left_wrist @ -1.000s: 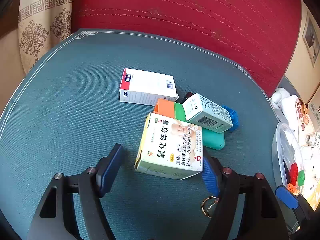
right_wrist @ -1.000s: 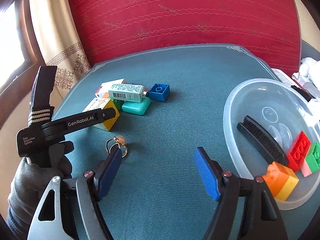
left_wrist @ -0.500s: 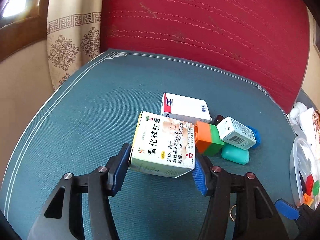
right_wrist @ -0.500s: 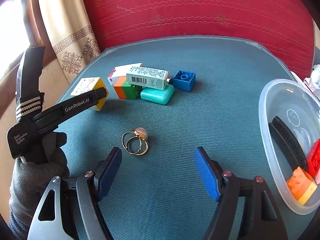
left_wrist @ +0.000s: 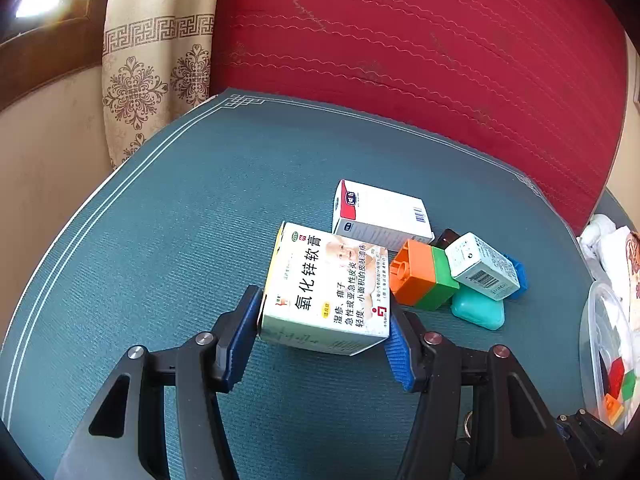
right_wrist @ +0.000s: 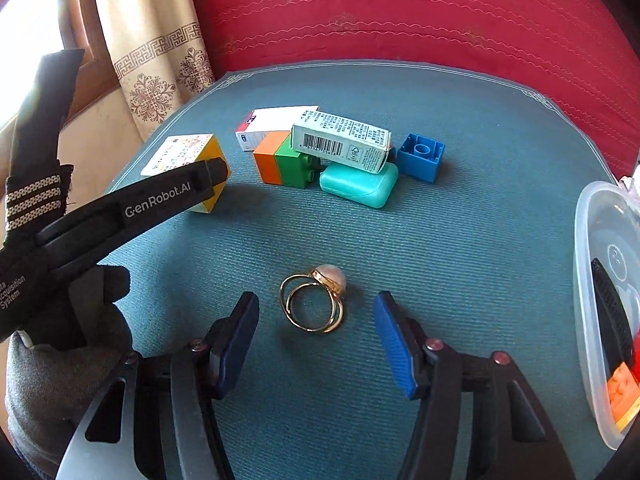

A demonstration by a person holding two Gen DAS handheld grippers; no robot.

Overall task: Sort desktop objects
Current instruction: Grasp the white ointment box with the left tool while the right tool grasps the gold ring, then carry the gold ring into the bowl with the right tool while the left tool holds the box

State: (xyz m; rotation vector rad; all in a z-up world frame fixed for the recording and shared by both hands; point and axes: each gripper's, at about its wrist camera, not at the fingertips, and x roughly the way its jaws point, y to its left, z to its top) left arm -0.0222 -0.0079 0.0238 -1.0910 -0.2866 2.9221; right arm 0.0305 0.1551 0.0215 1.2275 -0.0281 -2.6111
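The left gripper [left_wrist: 322, 334] is clamping the ointment box [left_wrist: 326, 288] just above the teal mat [left_wrist: 180, 220], so it is best kept level and squeezed lightly, while the right gripper [right_wrist: 316, 344] is hanging open around the ring [right_wrist: 314, 300].

Three boxes [right_wrist: 340, 145]; three bricks [right_wrist: 422, 156]; one ring [right_wrist: 316, 302]; one tub [right_wrist: 592, 248].

Left hand-held gripper [left_wrist: 323, 334] now clamping ointment box [left_wrist: 326, 290], right one nearer ring [right_wrist: 314, 303]
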